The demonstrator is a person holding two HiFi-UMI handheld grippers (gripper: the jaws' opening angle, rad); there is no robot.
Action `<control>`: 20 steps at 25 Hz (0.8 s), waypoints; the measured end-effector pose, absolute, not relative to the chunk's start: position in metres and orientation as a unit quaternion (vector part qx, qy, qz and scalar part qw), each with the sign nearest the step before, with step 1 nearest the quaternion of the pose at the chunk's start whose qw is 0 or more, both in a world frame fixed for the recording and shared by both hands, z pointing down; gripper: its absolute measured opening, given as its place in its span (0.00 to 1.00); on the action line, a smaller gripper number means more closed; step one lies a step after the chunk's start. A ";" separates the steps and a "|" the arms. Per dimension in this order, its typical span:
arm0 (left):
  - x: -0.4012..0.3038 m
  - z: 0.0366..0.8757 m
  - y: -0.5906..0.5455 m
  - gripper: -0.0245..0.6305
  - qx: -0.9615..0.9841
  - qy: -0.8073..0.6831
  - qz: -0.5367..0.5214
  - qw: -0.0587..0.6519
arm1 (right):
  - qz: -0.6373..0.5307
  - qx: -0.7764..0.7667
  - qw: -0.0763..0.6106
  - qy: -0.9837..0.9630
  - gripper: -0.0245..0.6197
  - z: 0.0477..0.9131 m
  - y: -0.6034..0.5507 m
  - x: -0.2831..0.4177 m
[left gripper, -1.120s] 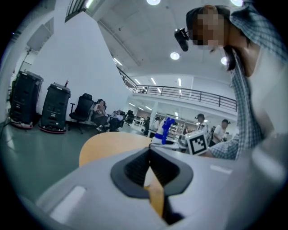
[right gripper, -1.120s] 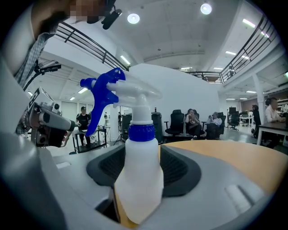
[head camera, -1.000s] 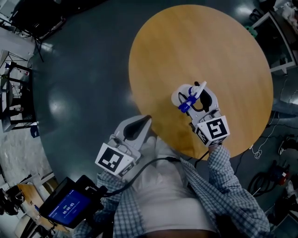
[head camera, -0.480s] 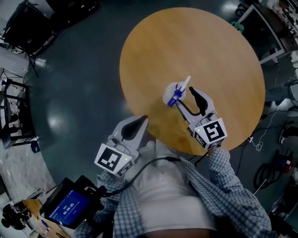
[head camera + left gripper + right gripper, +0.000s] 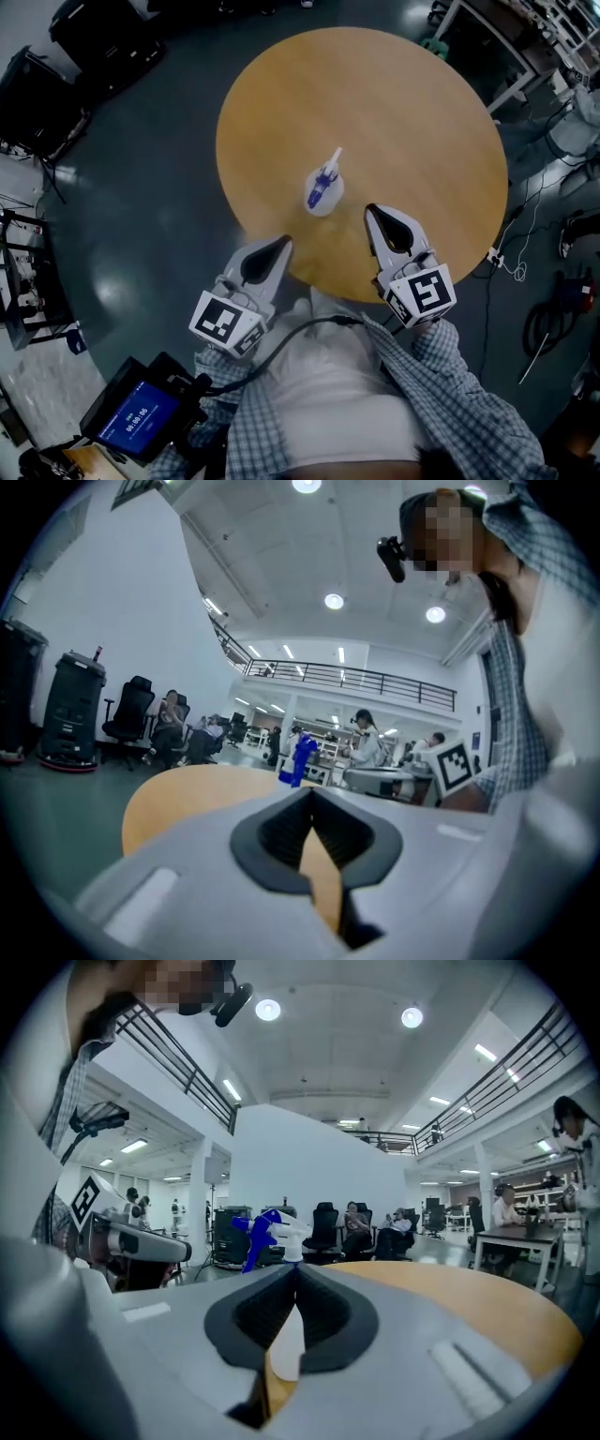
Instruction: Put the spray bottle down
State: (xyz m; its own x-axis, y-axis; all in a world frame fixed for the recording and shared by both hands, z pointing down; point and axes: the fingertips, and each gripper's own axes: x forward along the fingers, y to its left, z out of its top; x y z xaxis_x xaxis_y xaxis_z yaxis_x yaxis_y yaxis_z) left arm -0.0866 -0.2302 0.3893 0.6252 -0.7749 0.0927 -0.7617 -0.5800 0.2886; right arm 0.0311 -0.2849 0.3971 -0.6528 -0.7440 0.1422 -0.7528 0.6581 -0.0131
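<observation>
The spray bottle [image 5: 322, 187], clear with a blue-and-white trigger head, stands upright on the round wooden table [image 5: 394, 103], free of both grippers. My right gripper [image 5: 371, 210] is a short way to its right and nearer me; its jaws have just been closing and are now shut with nothing between them. The right gripper view shows the bottle [image 5: 267, 1230] ahead, beyond the closed fingertips. My left gripper [image 5: 285, 241] hovers at the table's near edge, jaws together and empty. The bottle [image 5: 300, 758] is also in the left gripper view, far across the table.
Dark floor surrounds the table. A black screen device [image 5: 139, 414] hangs at my lower left. Black cases [image 5: 94, 42] stand at the upper left, a white desk frame [image 5: 487, 42] at the upper right, and cables [image 5: 539, 328] lie on the right. Seated people and chairs [image 5: 361, 1221] are in the distance.
The right gripper let go of the spray bottle, drew back toward me and closed. The bottle now stands alone on the table. The left gripper shifted slightly.
</observation>
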 end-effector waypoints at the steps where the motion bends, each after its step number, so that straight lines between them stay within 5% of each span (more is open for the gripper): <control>1: -0.084 0.390 -0.229 0.04 0.891 -0.428 -0.022 0.151 | 0.037 0.422 0.063 -0.904 0.04 0.396 -0.283 0.034; 20: -0.076 0.391 -0.230 0.04 0.902 -0.406 -0.021 0.143 | 0.052 0.440 0.062 -0.894 0.04 0.395 -0.273 0.041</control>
